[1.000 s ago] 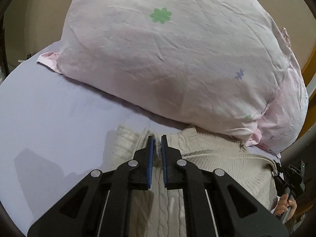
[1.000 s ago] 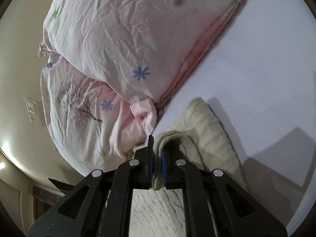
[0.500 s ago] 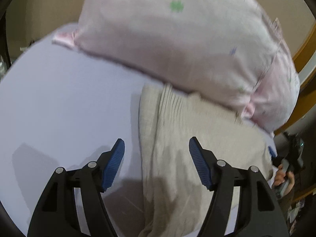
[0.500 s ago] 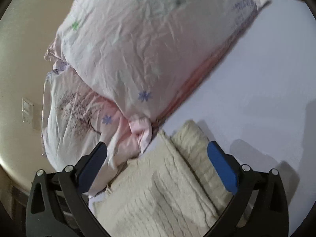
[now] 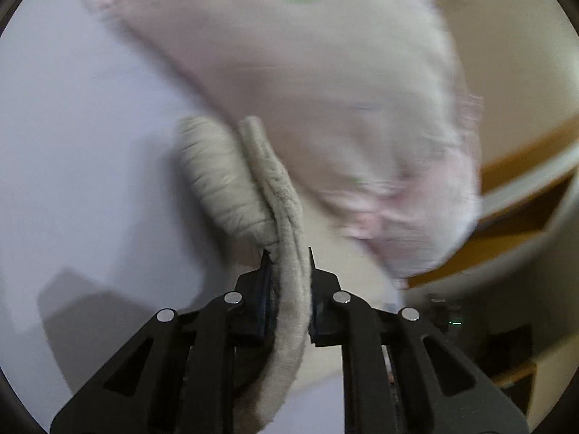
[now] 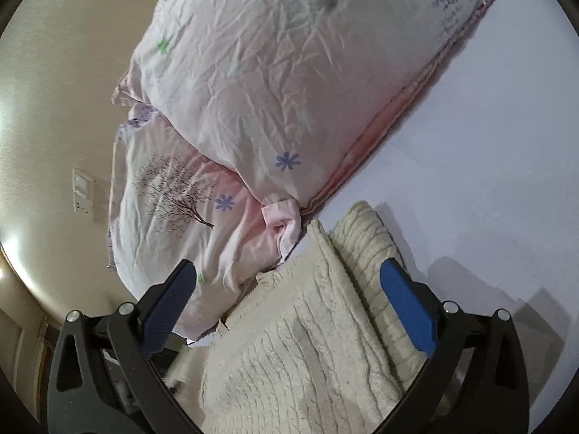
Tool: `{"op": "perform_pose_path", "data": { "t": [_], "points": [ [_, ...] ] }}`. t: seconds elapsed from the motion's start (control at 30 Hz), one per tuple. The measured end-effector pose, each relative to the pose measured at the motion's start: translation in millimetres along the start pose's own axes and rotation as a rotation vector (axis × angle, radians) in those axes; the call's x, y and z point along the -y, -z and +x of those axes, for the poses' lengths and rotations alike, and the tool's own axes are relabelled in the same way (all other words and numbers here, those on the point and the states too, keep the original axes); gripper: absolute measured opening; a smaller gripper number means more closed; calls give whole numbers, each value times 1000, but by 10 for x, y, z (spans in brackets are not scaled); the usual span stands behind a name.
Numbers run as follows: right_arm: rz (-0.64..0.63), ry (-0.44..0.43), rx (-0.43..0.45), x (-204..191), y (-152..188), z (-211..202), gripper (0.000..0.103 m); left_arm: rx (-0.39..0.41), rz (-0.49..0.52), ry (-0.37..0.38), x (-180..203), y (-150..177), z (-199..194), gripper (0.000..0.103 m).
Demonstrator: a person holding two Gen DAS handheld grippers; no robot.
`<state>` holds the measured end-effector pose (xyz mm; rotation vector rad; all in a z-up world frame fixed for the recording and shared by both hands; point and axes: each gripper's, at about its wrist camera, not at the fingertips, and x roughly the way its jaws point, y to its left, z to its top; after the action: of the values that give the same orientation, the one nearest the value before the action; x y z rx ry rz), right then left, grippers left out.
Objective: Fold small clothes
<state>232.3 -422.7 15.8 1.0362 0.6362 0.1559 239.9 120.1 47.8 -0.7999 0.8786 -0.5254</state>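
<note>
The cream cable-knit sweater (image 6: 307, 343) lies on the lavender bed sheet (image 6: 488, 144), and in the right wrist view its long axis runs from the near side of the bed up toward the pillows, with the ribbed hem edge pointing at them. A folded strip, a sleeve or side panel, lies along the sweater's right side, parallel to the main body and ending just short of the pillow seam. In the left wrist view, which is blurred by motion, a thick fold of the same sweater (image 5: 286, 224) rises out of the jaws and stretches away toward the pillow, with a ribbed bunch of knit (image 5: 220, 181) hanging just beside it on the left. The left gripper (image 5: 287, 275) has its jaws clamped on that fold, the cloth filling the gap between them. The right gripper (image 6: 289, 303) has its jaws spread wide apart above the sweater, one blue pad over the pillow side and the other over the folded strip; whether the pads touch the knit cannot be told. At the head of the sweater sits a large pale pink pillow (image 6: 289, 72) with small flower prints, stacked on a second pillow (image 6: 173, 199) printed with a tree; the sweater's far end touches or tucks under their lower corner. Beyond the pillows is a beige wall (image 6: 54, 108) with a switch plate (image 6: 82, 195).
</note>
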Motion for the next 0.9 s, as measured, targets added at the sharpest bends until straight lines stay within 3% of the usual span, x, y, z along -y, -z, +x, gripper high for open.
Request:
{"op": "perform_pose_path", "data": {
  "t": [0.1, 0.17, 0.23, 0.3, 0.37, 0.4, 0.43, 0.47, 0.5, 0.57, 0.6, 0.67, 0.77, 0.9],
  "points": [
    [-16, -22, 30, -22, -76, -107, 101, -21, 105, 140, 743, 92, 308, 15],
    [-61, 1, 81, -54, -126, -222, 101, -92, 116, 270, 1170, 266, 781, 15],
    [-100, 38, 116, -71, -174, -302, 101, -166, 125, 311, 1405, 446, 1232, 15],
    [-120, 72, 138, -59, -229, -352, 101, -304, 122, 300, 1608, 728, 1906, 16],
    [-114, 89, 134, -12, -278, -362, 101, -419, 91, 319, 1688, 899, 2311, 16],
    [-108, 95, 130, 16, -299, -367, 101, -455, 57, 360, 1695, 946, 2402, 16],
    [-100, 99, 127, 40, -319, -377, 101, -473, 16, 446, 1698, 964, 2408, 16],
    [-92, 94, 110, 57, -359, -393, 101, -463, 5, 522, 1716, 942, 2295, 16],
    [-93, 86, 89, 55, -389, -411, 101, -410, 49, 533, 1740, 879, 2085, 17],
    [-96, 64, 30, 34, -438, -428, 101, -289, 159, 463, 1721, 746, 1658, 36],
    [-98, 55, -28, 22, -456, -406, 101, -235, 201, 392, 1665, 699, 1464, 50],
    [-135, 64, -173, -37, -478, -281, 101, -131, 304, 180, 1492, 640, 1101, 57],
    [-181, 161, -354, -57, -455, -8, 101, -119, 335, 1, 1227, 668, 986, 64],
    [-179, 203, -472, -19, -408, 292, 101, -201, 290, -85, 967, 680, 1155, 67]
  ]
}}
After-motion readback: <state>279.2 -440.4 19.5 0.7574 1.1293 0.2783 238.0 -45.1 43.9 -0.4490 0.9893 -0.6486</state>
